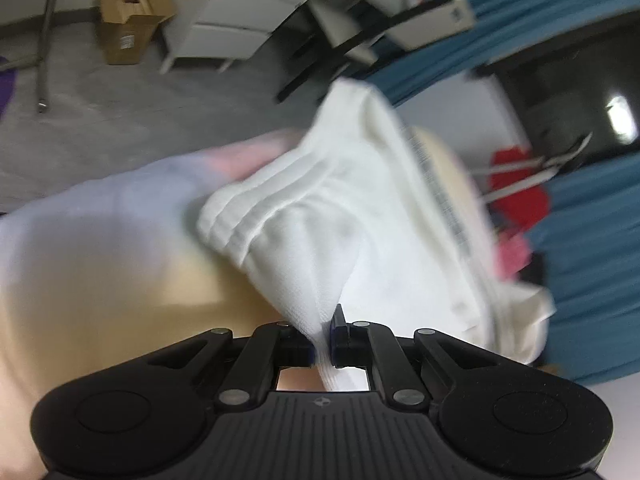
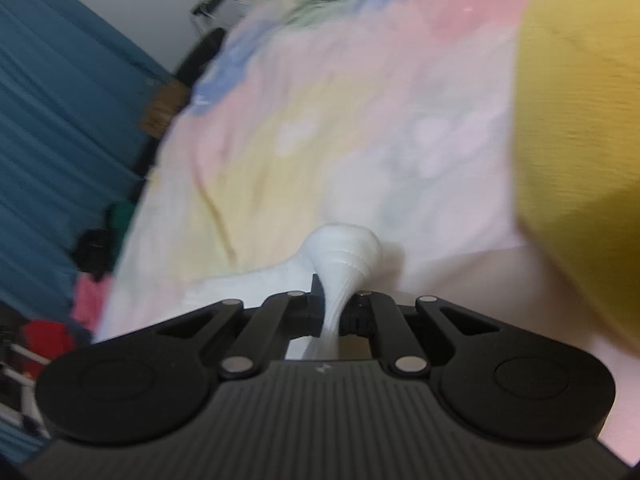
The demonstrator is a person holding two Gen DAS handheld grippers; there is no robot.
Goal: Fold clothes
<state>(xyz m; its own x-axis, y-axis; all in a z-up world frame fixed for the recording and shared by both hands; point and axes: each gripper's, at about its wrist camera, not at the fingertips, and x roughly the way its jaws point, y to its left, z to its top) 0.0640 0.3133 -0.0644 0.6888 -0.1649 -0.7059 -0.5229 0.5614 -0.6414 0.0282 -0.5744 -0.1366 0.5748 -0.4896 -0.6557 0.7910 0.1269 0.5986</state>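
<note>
A white garment (image 1: 344, 208) with ribbed stripes along one edge hangs bunched above a bed covered by a pastel patchwork sheet (image 1: 100, 240). My left gripper (image 1: 323, 340) is shut on a pinch of its fabric, and the cloth fans up and to the right from the jaws. In the right wrist view my right gripper (image 2: 334, 312) is shut on another pinched fold of the white garment (image 2: 344, 252), which bulges just past the jaws. A yellow cloth (image 2: 580, 160) lies on the pastel sheet (image 2: 320, 140) at the right.
A cardboard box (image 1: 128, 20) and a white drawer unit (image 1: 240, 12) stand on the grey floor beyond the bed. Blue curtains (image 1: 592, 240) hang at the right, with a red item (image 1: 516, 184) on a rack. Blue curtain (image 2: 60, 120) and dark items (image 2: 96, 248) border the bed's left side.
</note>
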